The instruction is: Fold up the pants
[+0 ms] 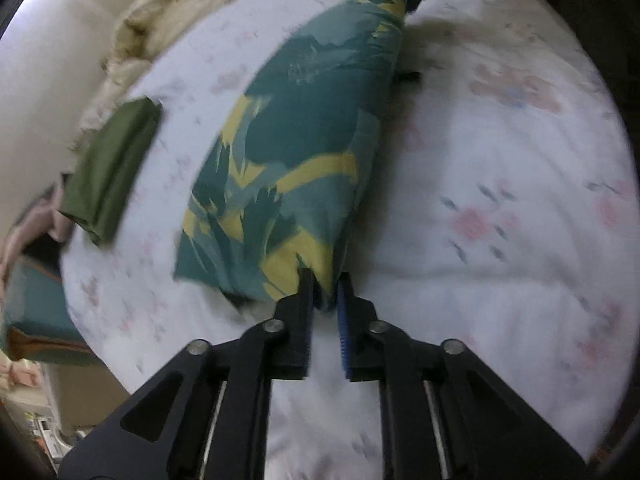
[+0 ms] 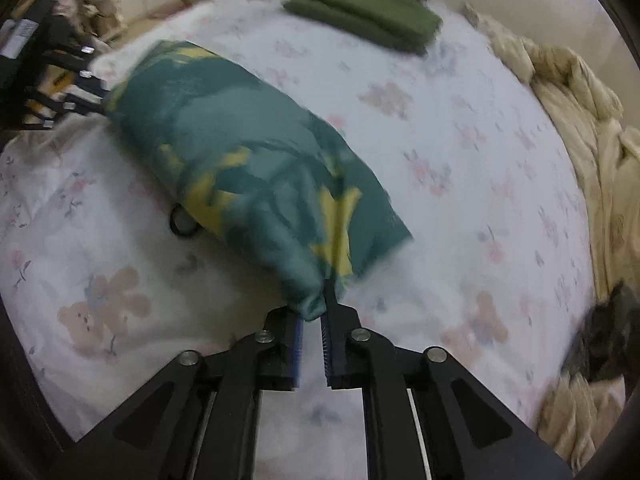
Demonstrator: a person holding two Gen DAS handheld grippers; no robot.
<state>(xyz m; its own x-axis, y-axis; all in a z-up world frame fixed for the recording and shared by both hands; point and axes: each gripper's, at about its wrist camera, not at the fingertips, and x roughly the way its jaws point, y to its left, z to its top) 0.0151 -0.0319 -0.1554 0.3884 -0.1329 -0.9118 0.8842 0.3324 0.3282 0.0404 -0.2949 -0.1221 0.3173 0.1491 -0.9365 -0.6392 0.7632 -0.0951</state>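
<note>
While the teal-and-yellow patterned pants (image 1: 296, 160) hang stretched in a bunched band above the flowered bedsheet (image 1: 500, 200), the left gripper (image 1: 325, 280) has 1 end of them between its 2 fingers, jaws only slightly apart with the cloth filling the gap. Over at the far end, the right gripper (image 2: 314, 308) does the same: its narrow gap holds a gathered corner of the fabric, pads against it on both sides. Both views are blurred. A folded olive-green garment (image 1: 110, 172) lies on the sheet beside the pants, well apart from them, and a rumpled cream blanket (image 2: 580, 120) runs along the bed's edge. A small dark ring (image 2: 182, 222) sits under the fabric.
</note>
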